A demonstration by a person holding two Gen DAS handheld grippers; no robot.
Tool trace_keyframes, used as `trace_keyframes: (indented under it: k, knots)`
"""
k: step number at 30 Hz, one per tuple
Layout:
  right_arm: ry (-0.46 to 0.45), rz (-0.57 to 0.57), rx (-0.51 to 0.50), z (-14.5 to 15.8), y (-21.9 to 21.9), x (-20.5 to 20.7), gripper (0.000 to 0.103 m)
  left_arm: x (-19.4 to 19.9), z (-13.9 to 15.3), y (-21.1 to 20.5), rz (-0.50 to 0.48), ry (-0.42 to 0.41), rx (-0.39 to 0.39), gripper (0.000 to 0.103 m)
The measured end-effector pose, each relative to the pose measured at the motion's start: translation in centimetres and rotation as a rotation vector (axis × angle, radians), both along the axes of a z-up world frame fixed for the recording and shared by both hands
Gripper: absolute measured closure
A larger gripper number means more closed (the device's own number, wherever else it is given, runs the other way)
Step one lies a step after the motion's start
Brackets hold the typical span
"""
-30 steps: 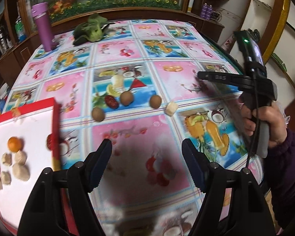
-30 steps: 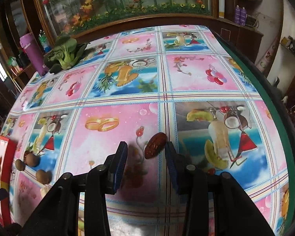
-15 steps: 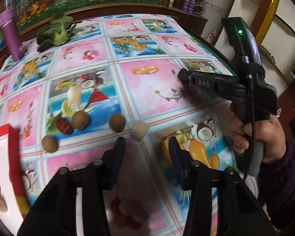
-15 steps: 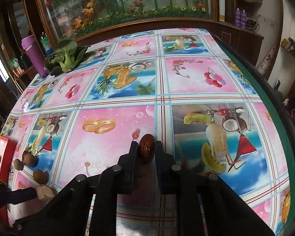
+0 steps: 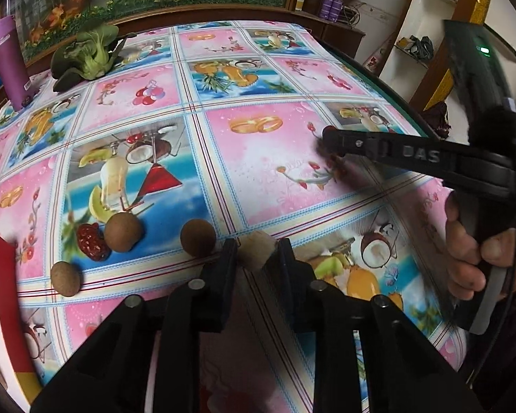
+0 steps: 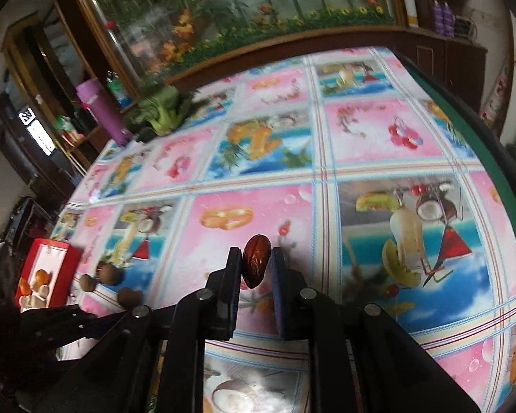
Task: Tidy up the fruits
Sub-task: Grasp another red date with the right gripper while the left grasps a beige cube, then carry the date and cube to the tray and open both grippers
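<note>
My left gripper (image 5: 256, 256) is shut on a pale beige chunk of fruit (image 5: 255, 254) at the table surface. Just left of it lie three round brown fruits (image 5: 197, 238) (image 5: 123, 231) (image 5: 65, 279) and a red date (image 5: 91, 242). My right gripper (image 6: 256, 265) is shut on a dark red date (image 6: 254, 264) and holds it above the tablecloth; it also shows at the right of the left wrist view (image 5: 330, 136). A red-rimmed white tray (image 6: 39, 280) with orange and pale fruits sits at the far left.
A green leafy vegetable (image 5: 89, 55) and a purple bottle (image 5: 12, 63) stand at the table's far left. The table's dark green edge (image 6: 492, 175) runs along the right side. The person's hand (image 5: 478, 258) holds the right gripper's handle.
My left gripper moved forward and closed on the pale chunk. My right gripper closed on the dark red date and lifted it off the cloth.
</note>
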State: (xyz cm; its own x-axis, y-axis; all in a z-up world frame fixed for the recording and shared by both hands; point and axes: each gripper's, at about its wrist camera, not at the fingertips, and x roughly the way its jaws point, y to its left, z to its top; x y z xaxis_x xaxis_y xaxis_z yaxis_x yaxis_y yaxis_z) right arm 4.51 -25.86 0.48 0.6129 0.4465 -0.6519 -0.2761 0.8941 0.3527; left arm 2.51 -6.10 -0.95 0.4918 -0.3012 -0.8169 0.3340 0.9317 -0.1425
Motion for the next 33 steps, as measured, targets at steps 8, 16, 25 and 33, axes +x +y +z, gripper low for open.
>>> trace_keyframes:
  k: [8, 16, 25, 33]
  knots:
    - [-0.057, 0.039, 0.034, 0.7, 0.7, -1.0, 0.088, -0.6, 0.0, 0.4, 0.016, -0.006, -0.026, 0.081]
    - [-0.091, 0.142, 0.081, 1.9, 4.4, -3.9, 0.088, -4.1, 2.1, 2.8, 0.073, -0.050, -0.050, 0.081]
    - [-0.100, 0.411, 0.113, 4.0, 15.5, -8.8, 0.088, -9.8, 5.5, 10.1, 0.279, -0.159, 0.010, 0.081]
    - [-0.120, 0.581, 0.031, 4.2, 24.6, -12.2, 0.088, -15.0, 5.6, 20.6, 0.521, -0.174, 0.051, 0.081]
